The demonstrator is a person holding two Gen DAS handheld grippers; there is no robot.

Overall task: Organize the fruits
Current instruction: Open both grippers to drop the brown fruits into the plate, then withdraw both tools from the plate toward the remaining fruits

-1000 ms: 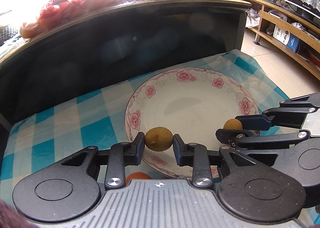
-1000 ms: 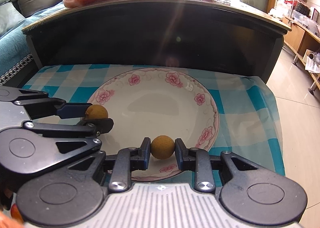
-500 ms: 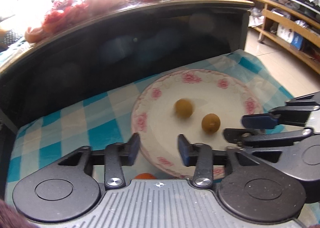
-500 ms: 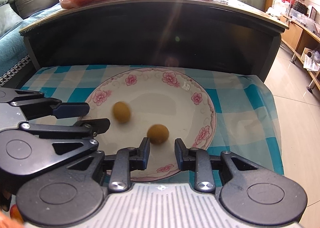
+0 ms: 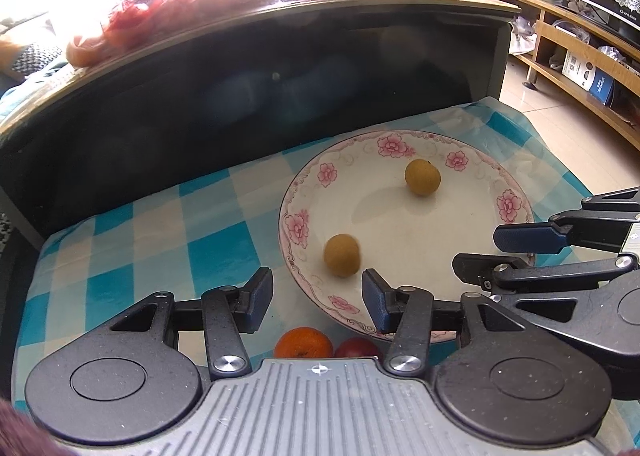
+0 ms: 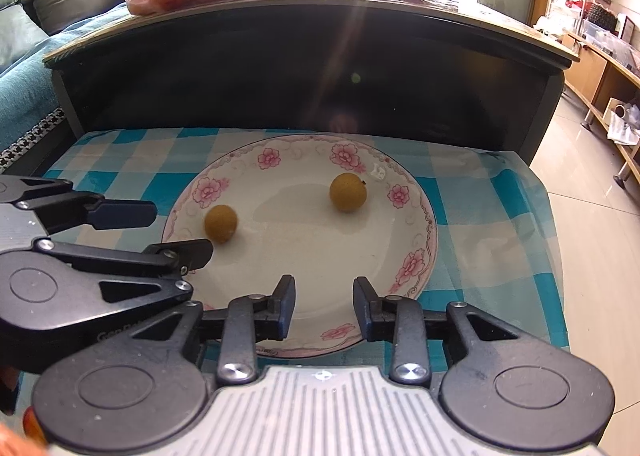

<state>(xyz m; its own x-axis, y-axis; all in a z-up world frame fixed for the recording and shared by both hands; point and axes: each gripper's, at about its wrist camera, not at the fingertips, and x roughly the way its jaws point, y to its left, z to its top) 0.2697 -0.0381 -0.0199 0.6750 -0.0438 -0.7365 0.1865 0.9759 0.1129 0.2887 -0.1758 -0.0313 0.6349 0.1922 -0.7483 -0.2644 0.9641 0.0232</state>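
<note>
Two small round yellow-brown fruits lay apart on the white plate (image 6: 416,191) with its pink-flower rim, one fruit (image 6: 221,223) near the plate's left edge, the other fruit (image 6: 348,191) toward its far side, a dark stem nub at its upper right.

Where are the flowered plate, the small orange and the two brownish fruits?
flowered plate (image 6: 420,191): right wrist view, far rim.
small orange (image 5: 303,343): left wrist view, top.
brownish fruits (image 6: 348,191) (image 6: 221,223): right wrist view, their middles.
</note>
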